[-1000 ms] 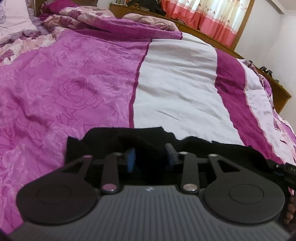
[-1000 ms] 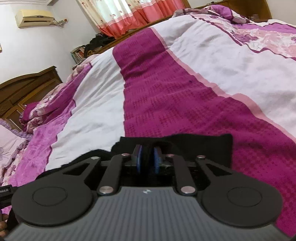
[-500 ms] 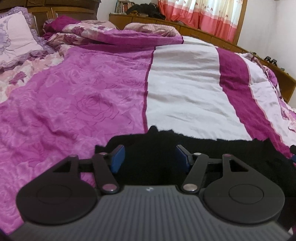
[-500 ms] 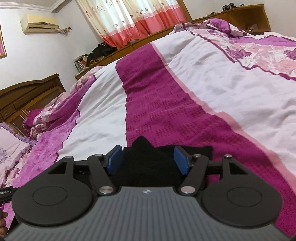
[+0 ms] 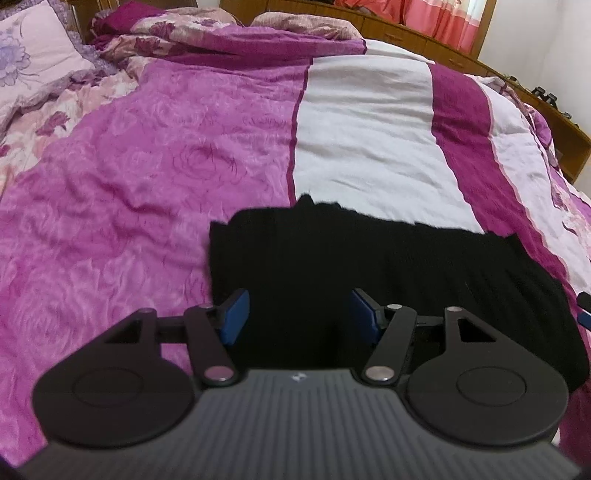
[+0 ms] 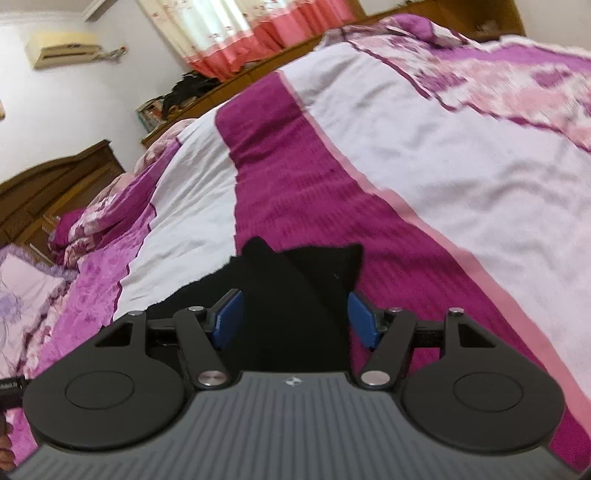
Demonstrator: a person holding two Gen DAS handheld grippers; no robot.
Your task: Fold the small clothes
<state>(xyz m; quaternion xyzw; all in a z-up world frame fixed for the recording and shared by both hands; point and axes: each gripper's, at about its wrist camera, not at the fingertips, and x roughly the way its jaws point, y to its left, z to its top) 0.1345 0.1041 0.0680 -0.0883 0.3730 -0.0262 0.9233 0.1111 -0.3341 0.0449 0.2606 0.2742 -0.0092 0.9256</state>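
A black knitted garment lies flat on the bedspread in a wide folded band, its far edge across the white stripe. My left gripper hovers over its left part, open, blue pads wide apart with only cloth below them. In the right wrist view the same black garment ends in a corner on the magenta stripe. My right gripper is open above that end, holding nothing.
The bed carries a pink, white and magenta striped bedspread. A floral pillow and bunched quilt lie near the wooden headboard. A wooden ledge with pink curtains runs along the far side.
Both grippers were shut on the black garment a second ago; both have opened and let it go. The garment now lies flat, and both grippers have drawn back and up.
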